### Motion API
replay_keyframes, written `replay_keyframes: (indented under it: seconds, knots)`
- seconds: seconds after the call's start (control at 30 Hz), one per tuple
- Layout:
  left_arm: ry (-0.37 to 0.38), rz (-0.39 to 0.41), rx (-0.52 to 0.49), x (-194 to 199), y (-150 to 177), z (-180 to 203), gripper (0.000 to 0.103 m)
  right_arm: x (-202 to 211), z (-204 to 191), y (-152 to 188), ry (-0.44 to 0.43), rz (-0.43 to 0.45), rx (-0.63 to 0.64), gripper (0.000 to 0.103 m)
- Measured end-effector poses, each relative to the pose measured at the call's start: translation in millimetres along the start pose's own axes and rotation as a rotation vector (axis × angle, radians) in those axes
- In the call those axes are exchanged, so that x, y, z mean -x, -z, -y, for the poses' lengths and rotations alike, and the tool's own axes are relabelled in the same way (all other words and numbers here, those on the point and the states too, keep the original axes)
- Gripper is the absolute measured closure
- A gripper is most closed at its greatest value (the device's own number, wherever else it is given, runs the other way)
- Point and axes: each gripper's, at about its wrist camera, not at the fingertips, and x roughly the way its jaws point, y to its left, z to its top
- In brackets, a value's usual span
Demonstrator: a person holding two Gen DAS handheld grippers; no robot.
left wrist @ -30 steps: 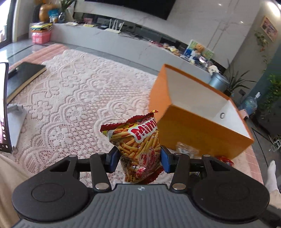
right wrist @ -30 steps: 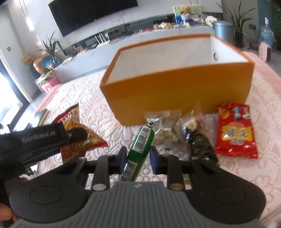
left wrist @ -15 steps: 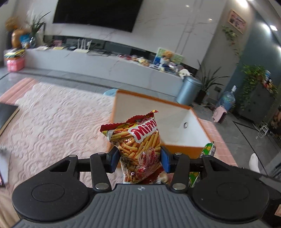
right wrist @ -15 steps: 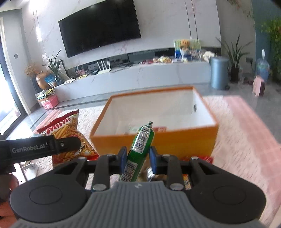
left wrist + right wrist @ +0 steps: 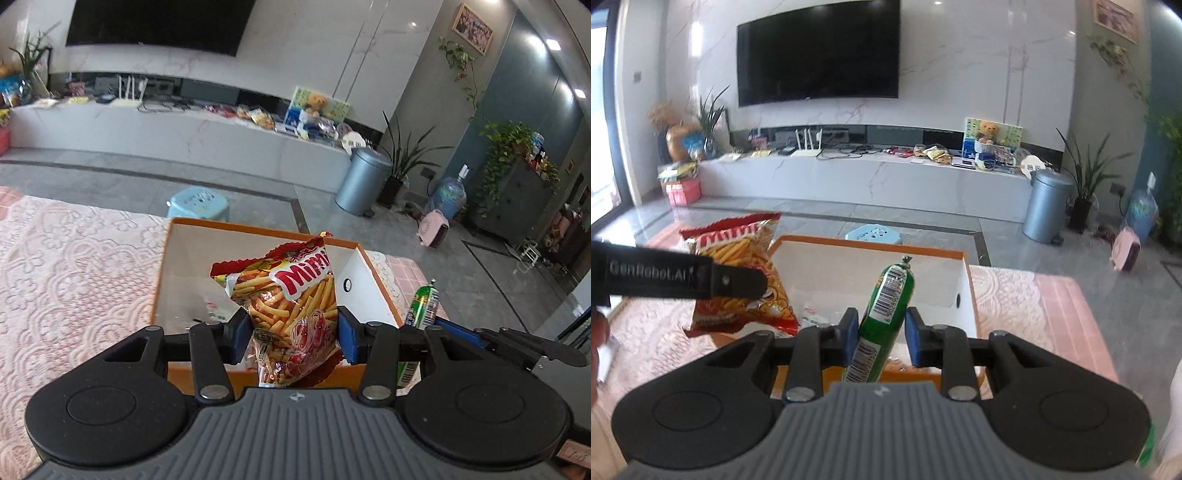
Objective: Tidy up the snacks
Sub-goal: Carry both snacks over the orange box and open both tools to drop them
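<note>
Two snacks gripped, orange box (image 5: 376,275) floor half hidden

orange box (image 5: 162,273) floor largely hidden behind chip bag (image 5: 291,299), small wrappers inside unreadable

Right gripper (image 5: 881,334) is clamped on a green sausage stick (image 5: 884,314), held tilted above the near wall of the orange box (image 5: 971,314). At left, the left gripper (image 5: 738,286) is closed on a Mimi chip bag (image 5: 738,251).
</note>
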Motion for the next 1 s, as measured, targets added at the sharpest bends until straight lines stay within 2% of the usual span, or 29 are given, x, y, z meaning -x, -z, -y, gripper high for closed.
replay_keyframes:
  seconds: [0.23, 0.43, 0.7, 1.0]
  knots:
    - [0.004, -0.062, -0.026, -43.1, -10.3, 2.8, 0.049, -48.5, 22.7, -12.9, 0.003, -0.076, 0.033, 0.078]
    - [-0.012, -0.129, 0.006, -84.5, -12.6, -10.3, 0.049, -98.1, 30.6, -17.6, 0.035, -0.156, 0.073, 0.078]
    - [-0.099, -0.185, -0.038, -117.8, -12.7, -12.7, 0.049, -156.0, 34.5, -14.5, 0.061, -0.261, 0.094, 0.079]
    - [-0.159, -0.254, -0.078, -142.6, -4.4, -12.7, 0.049, -195.8, 33.3, -4.7, 0.082, -0.404, 0.132, 0.079]
